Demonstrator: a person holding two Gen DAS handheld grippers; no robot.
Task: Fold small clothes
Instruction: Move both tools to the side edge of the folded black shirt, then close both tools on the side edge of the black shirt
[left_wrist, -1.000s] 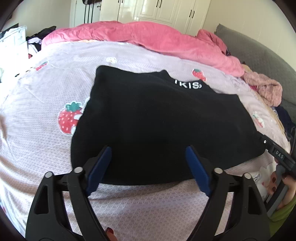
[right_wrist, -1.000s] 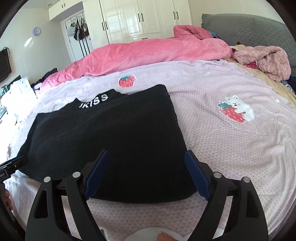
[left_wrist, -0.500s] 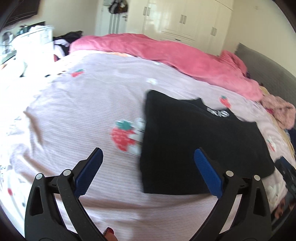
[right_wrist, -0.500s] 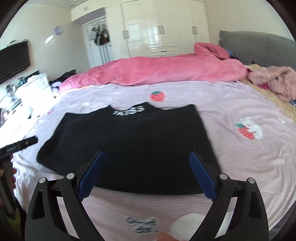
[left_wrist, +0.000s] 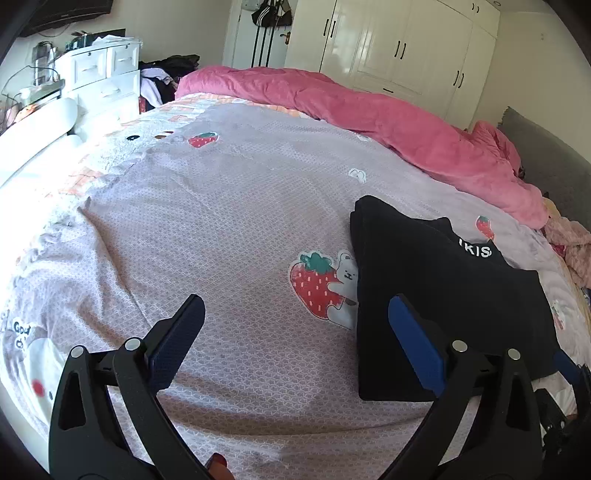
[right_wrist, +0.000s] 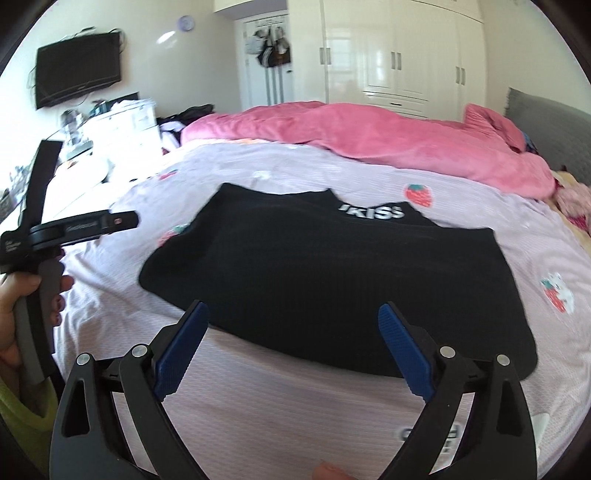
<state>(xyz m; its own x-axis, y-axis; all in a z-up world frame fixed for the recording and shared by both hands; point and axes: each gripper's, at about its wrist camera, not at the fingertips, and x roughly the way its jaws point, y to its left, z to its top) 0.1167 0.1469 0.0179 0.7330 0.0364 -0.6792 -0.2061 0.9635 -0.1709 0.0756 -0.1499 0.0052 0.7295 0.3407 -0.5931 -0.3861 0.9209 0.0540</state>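
A black top (left_wrist: 443, 295), folded into a flat rectangle with white letters on its collar, lies on the lilac strawberry-print bedsheet (left_wrist: 221, 221). My left gripper (left_wrist: 295, 306) hovers open over bare sheet, left of the top. Its right finger (left_wrist: 413, 339) overlaps the top's left edge in the picture. Nothing sits between its pads. In the right wrist view the same top (right_wrist: 332, 277) fills the middle. My right gripper (right_wrist: 291, 310) is open above the top's near edge and holds nothing. A hand (right_wrist: 22, 295) grips the left tool's handle at the far left.
A bunched pink duvet (left_wrist: 388, 122) runs along the far side of the bed. A grey headboard (left_wrist: 546, 158) and loose pink clothes (left_wrist: 572, 251) are at the right. White drawers (left_wrist: 99, 74) stand at the left, with a wall TV (right_wrist: 77, 77) and white wardrobes (right_wrist: 399, 55) behind.
Both grippers have drawn back from the black top with their jaws a little wider. The left view has swung left, so the top now lies on its right side.
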